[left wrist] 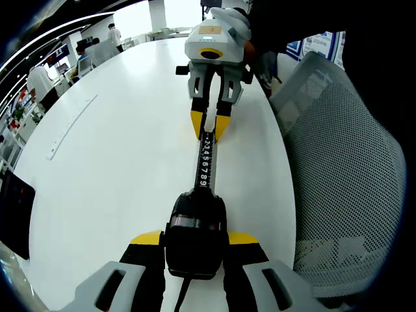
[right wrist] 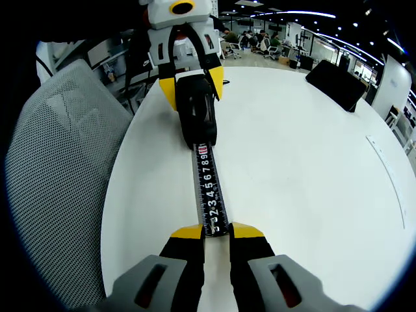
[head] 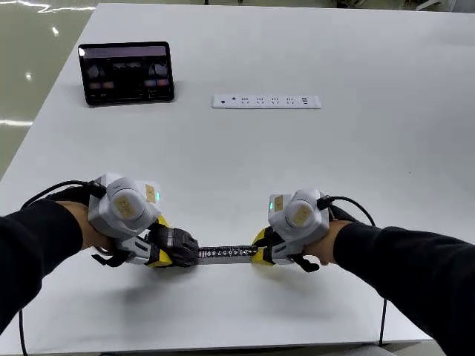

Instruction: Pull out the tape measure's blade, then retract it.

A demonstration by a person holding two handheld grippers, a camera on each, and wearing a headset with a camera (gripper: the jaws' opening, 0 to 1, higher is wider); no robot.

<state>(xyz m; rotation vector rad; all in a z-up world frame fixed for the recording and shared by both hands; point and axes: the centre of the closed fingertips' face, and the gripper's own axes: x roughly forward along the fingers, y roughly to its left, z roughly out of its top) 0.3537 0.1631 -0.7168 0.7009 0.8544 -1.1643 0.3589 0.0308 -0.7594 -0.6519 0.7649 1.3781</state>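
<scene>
A black tape measure case [head: 175, 245] lies on the white table [head: 297, 163] near its front edge. My left gripper [head: 157, 251] is shut on the case [left wrist: 197, 231], its yellow-tipped fingers [left wrist: 147, 238] on either side. A short length of blade [head: 226, 253] with black numbers runs from the case to my right gripper [head: 261, 254]. The right gripper [right wrist: 215, 231] is shut on the blade's end [right wrist: 209, 201], and the case [right wrist: 195, 114] sits straight ahead of it with the left gripper [right wrist: 192, 84] around it. In the left gripper view the blade [left wrist: 205, 162] reaches to the right gripper [left wrist: 209, 127].
A black tablet [head: 126, 72] stands at the table's back left. A white power strip [head: 266, 101] lies at the back middle. A grey mesh chair [left wrist: 344, 188] stands just off the table's near edge. Cables [head: 52, 187] trail from both grippers.
</scene>
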